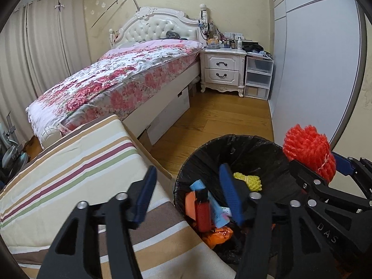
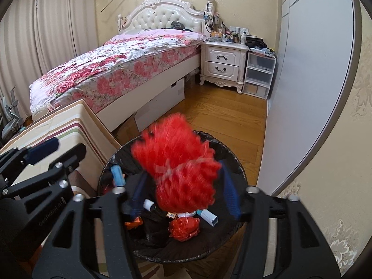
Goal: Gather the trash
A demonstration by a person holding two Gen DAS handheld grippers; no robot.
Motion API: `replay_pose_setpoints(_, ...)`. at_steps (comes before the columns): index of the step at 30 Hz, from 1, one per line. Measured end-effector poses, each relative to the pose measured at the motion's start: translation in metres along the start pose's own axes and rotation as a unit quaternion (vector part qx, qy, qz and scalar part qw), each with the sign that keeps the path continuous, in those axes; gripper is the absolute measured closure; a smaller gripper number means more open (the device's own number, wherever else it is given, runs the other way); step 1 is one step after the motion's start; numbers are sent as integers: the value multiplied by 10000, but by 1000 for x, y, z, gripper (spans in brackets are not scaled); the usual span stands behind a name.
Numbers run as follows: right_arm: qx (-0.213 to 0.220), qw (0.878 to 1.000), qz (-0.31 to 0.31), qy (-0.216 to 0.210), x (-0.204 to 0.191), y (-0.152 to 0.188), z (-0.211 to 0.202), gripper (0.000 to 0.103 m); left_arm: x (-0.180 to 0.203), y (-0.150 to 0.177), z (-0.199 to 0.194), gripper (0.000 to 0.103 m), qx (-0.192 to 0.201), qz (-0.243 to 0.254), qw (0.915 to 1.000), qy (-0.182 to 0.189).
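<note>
A bin lined with a black bag (image 1: 209,144) (image 2: 243,169) stands on the floor below both grippers. Inside lie a yellow foam net (image 1: 248,181), a red lighter-like item (image 1: 203,211), blue and orange wrappers and a crumpled red wrapper (image 2: 184,229). My left gripper (image 1: 189,195) (image 2: 62,151) hangs open over the bin's left rim with nothing between its fingers. A red foam net (image 2: 179,162) (image 1: 309,153) sits between the fingers of my right gripper (image 2: 184,193) (image 1: 318,162) above the bin. The net is blurred while the fingers are sharp, and the jaws stand wider than it.
A box under a striped cloth (image 1: 69,162) touches the bin's left side. Beyond are a bed with a floral cover (image 1: 116,81), a white nightstand (image 1: 223,69), plastic drawers (image 1: 258,76) and a grey sliding wardrobe door (image 1: 313,69) on the right. Wooden floor (image 1: 220,116) lies between.
</note>
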State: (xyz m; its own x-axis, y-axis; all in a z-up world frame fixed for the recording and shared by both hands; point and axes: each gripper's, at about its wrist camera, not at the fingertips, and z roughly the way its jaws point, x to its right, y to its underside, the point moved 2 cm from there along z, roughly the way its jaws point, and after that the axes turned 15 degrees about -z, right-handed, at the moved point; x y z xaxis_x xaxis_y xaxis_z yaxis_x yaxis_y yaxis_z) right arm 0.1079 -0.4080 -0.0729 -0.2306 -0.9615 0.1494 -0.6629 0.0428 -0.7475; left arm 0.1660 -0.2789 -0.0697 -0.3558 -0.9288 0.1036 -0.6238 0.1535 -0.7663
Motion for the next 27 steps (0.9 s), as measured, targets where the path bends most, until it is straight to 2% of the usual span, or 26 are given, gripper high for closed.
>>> replay_pose_setpoints(8, -32, 10000, 57, 55, 7, 5, 2, 40, -8, -3, 5, 31, -48, -168, 9997, -153)
replay_pose_setpoints(20, -67, 9999, 94, 70, 4, 15, -10, 36, -21, 7, -18, 26, 0, -326, 9994, -139)
replay_pose_setpoints(27, -126, 9999, 30, 77, -5, 29, -25, 34, -37, 27, -37, 24, -68, -473, 9987, -172)
